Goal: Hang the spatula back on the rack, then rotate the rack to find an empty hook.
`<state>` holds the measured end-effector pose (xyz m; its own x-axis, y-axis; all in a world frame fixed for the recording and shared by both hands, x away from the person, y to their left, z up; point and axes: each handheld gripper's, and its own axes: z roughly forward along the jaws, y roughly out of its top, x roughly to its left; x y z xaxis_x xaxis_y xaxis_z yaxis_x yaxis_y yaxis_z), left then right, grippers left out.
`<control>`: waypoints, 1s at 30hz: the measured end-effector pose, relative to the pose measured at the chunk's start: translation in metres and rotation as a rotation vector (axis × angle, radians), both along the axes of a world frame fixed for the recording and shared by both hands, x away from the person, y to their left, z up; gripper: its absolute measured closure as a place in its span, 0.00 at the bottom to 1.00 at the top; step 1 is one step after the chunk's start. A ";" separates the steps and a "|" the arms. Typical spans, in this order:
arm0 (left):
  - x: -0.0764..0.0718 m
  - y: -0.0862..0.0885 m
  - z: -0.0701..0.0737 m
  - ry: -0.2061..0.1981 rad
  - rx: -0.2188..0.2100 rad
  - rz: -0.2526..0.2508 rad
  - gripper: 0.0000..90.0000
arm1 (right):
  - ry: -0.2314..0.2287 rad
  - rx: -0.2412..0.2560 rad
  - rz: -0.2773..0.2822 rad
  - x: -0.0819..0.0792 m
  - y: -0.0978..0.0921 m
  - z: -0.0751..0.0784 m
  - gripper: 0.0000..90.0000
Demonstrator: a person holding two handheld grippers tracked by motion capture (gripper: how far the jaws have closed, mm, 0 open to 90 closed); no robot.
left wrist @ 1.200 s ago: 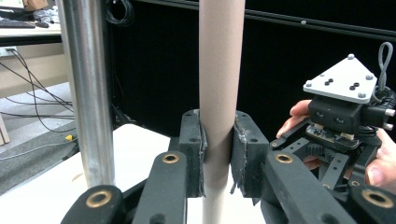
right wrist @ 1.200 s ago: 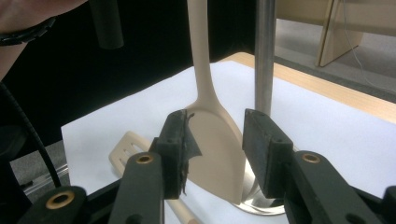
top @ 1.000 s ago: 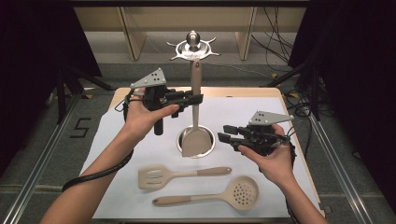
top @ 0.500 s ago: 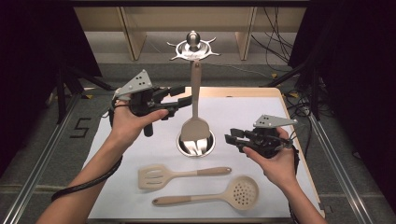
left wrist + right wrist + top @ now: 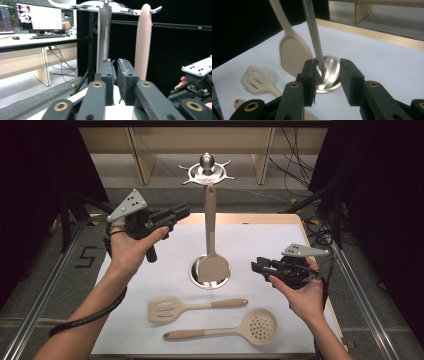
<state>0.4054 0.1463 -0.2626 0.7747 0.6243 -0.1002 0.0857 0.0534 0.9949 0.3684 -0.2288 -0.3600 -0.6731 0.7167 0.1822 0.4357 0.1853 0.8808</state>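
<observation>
Now the solid spatula (image 5: pixel 212 265) hangs by its handle from a hook of the steel utensil stand (image 5: pixel 206 170), its blade over the stand's round base, mid-counter. Left gripper (image 5: pixel 182 211), jaws nearly pressed together, empty, hovers left of it. Right gripper (image 5: pixel 257 268), jaws spread, is right. Slotted turner (image 5: pixel 167 308) and skimmer (image 5: pixel 260 326) lie nearer.

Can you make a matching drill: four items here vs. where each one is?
Items:
1. spatula
2. slotted turner
3. skimmer
4. right gripper

Places:
A. lying nearest the table's front edge
B. hanging from the stand's hook
C. held right of the stand's base
D. lying flat between the base and the skimmer

Pairs: 1-B, 2-D, 3-A, 4-C
</observation>
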 end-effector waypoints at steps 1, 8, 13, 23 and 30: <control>0.000 0.000 0.001 0.001 -0.002 -0.003 0.96 | 0.006 0.017 -0.001 0.000 0.001 -0.001 0.75; -0.002 -0.005 0.008 -0.018 -0.013 -0.012 0.99 | 0.010 -0.034 -0.014 0.006 -0.004 -0.002 0.84; -0.001 -0.011 0.018 -0.044 -0.024 -0.005 0.99 | 0.036 -0.082 -0.026 0.007 -0.007 -0.004 0.94; 0.004 -0.018 0.040 -0.089 -0.046 0.005 0.99 | 0.078 -0.074 -0.049 0.002 -0.008 -0.006 0.92; 0.005 -0.019 0.045 -0.106 -0.032 0.024 0.99 | 0.022 -0.070 -0.061 0.002 -0.006 -0.005 0.92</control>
